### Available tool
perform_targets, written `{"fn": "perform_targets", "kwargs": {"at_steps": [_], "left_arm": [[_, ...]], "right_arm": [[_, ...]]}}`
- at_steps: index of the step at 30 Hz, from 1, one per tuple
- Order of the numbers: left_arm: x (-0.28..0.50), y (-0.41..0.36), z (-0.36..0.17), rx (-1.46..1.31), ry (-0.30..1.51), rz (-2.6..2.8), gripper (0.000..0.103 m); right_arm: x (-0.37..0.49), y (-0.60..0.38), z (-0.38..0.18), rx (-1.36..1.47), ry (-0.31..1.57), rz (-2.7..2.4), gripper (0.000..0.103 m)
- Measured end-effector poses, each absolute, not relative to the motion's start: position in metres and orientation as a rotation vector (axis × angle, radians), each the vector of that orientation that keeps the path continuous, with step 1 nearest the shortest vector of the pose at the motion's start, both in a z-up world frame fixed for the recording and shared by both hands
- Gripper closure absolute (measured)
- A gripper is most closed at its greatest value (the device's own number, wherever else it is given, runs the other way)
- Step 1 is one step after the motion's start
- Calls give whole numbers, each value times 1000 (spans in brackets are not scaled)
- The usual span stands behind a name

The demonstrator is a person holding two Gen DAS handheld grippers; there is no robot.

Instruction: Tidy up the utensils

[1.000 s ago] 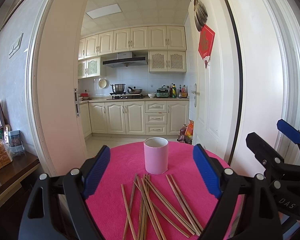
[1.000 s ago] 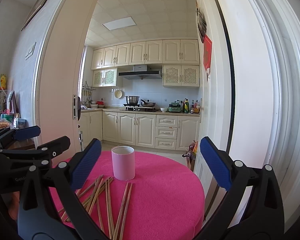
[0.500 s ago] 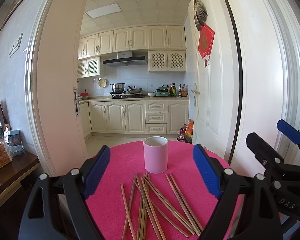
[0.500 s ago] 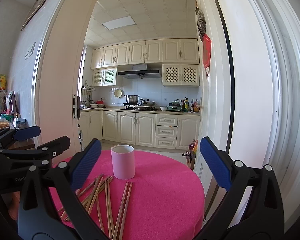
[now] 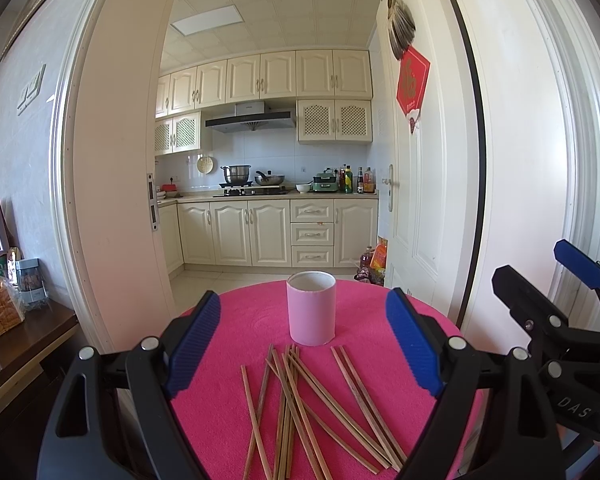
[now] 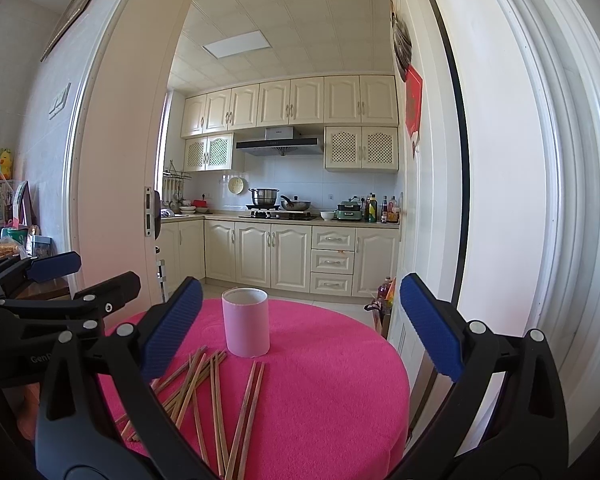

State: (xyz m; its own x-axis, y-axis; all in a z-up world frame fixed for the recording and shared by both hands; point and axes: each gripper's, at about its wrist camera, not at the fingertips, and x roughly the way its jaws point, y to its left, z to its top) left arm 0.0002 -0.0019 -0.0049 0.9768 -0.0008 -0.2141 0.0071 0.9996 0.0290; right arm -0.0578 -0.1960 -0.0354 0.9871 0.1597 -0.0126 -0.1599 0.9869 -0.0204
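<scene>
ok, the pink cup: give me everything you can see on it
The cup is a plain pale pink cylinder with a lighter inner wall and no handle or markings, matte as it looks. It stands upright and open-topped on the pink tablecloth, towards the far side of the round table. No chopsticks stick out of it; they lie loose in front, the nearest tips close to its base. Neither gripper touches it.

White letters "DAS" stand on the black body of the right tool (image 5: 572,280); "Gen", cut off, stands on the left tool (image 6: 96,280). The red door hanging's (image 5: 413,82) gold character is unreadable.
</scene>
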Motion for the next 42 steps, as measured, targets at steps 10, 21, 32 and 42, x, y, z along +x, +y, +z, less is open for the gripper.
{"fn": "perform_targets", "kwargs": {"at_steps": [10,21,32,42], "left_arm": [[1,-1,-8,30,218,-4,20],[8,3,-13,28,230,0,20],[23,10,-15,17,279,7,20],[66,22,-32,46,424,13,20]], "right_arm": [[-56,-196,-37,-18,17,163,6],[-50,-192,-37,-10,43,172,6],[-33,-180,-40,-22,99,186,6],[21,-169,-55,-28,312,274,6]]}}
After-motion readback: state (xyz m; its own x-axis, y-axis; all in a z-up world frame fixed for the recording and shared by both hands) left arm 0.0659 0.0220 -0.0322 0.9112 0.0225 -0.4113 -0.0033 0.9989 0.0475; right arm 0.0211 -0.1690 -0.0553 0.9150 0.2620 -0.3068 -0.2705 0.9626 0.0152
